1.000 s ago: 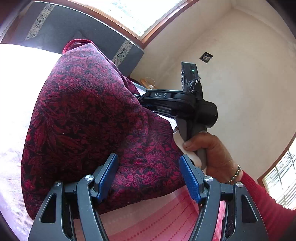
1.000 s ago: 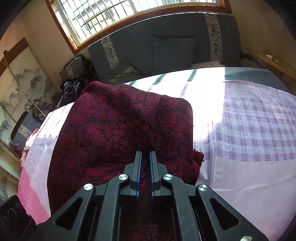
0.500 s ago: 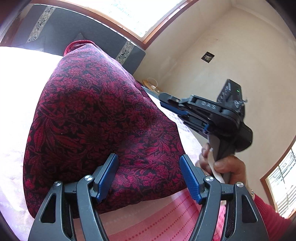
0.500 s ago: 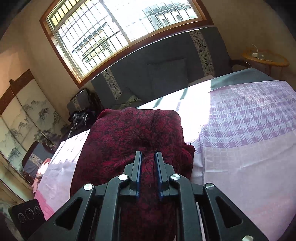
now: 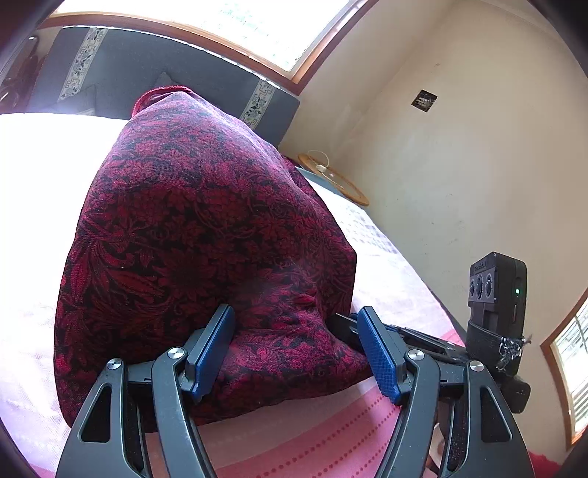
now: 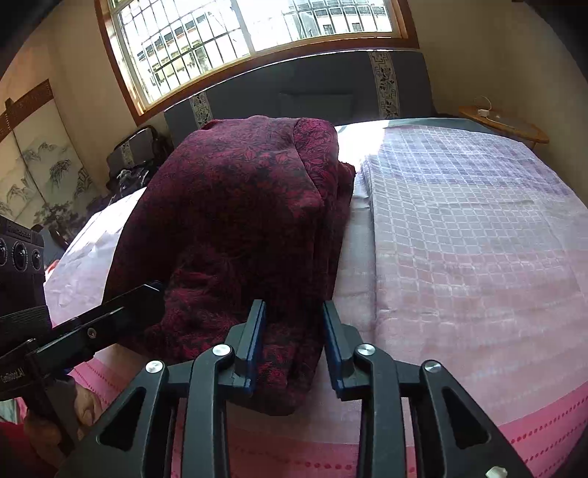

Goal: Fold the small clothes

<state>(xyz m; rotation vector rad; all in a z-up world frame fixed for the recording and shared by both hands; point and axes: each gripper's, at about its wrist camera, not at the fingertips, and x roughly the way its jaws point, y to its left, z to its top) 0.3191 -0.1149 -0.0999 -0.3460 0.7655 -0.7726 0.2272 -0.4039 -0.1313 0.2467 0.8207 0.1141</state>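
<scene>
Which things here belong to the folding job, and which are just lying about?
Job: red patterned garment, left gripper, right gripper, both open, bed cover as work surface.
Lying about: round wooden side table, painted folding screen, dark headboard.

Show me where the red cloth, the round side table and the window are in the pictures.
red cloth (image 5: pixel 205 228): left wrist view, middle of its top face.
side table (image 6: pixel 514 127): right wrist view, wooden top.
window (image 6: pixel 257 25): right wrist view, barred glass.

Black gripper (image 5: pixel 296 353), blue pads (image 5: pixel 378 355)
</scene>
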